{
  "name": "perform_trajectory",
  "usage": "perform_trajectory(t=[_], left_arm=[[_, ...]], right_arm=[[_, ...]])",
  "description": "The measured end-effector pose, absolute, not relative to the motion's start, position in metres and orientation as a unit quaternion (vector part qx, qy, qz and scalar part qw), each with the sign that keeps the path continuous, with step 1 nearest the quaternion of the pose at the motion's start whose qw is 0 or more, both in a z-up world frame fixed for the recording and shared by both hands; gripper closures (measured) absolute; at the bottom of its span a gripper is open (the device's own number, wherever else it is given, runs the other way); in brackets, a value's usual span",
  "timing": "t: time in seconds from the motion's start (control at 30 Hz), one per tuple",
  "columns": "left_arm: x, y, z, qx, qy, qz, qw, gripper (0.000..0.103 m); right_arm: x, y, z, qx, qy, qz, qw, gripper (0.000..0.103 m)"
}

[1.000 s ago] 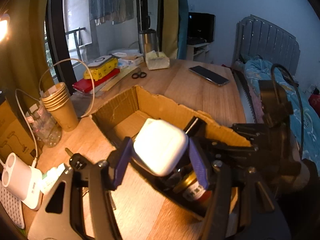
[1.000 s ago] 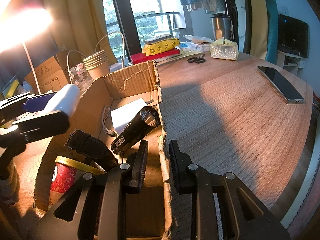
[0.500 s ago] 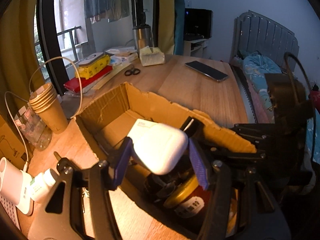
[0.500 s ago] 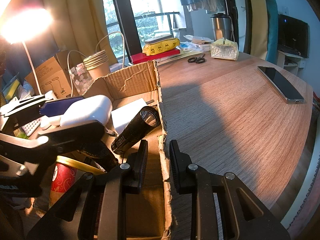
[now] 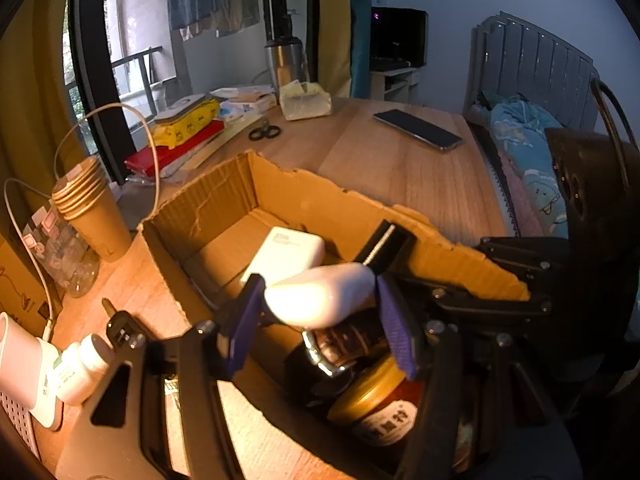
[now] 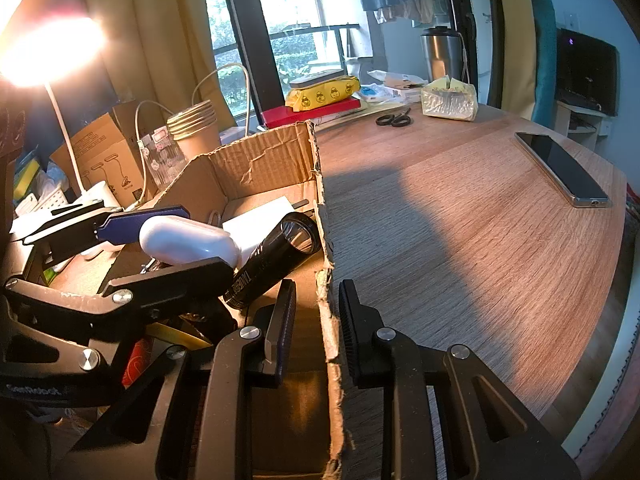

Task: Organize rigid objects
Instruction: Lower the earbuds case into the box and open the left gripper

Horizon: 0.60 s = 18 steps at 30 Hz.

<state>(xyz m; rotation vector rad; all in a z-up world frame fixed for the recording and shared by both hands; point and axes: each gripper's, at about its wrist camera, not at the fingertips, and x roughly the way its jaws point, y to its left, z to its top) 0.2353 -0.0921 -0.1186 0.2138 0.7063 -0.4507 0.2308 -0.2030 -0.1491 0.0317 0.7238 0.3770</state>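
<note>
White case [image 5: 320, 298] between left tongs [image 5: 320, 316], over box [image 5: 224, 196]

Lamp [image 6: 48, 52] lit by window [image 6: 280, 20]; wood table [image 6: 460, 220], bed [image 5: 528, 148].

Box [image 5: 304, 200] far end open (flashlight [image 6: 276, 256], jar [image 5: 376, 404] crowd near end).

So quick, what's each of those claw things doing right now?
Left gripper: shut on the white case.
Right gripper: shut on the cardboard box wall.
</note>
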Motion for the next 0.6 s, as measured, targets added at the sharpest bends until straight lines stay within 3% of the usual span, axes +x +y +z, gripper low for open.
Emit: perform_trajectory(t=[0.6], left_arm=[[0.2318, -0.0939, -0.1118, 0.102, 0.343, -0.222, 0.907, 0.040]], right_arm=[[0.2306, -0.2029, -0.1496, 0.016, 0.352, 0.183, 0.918, 0.080]])
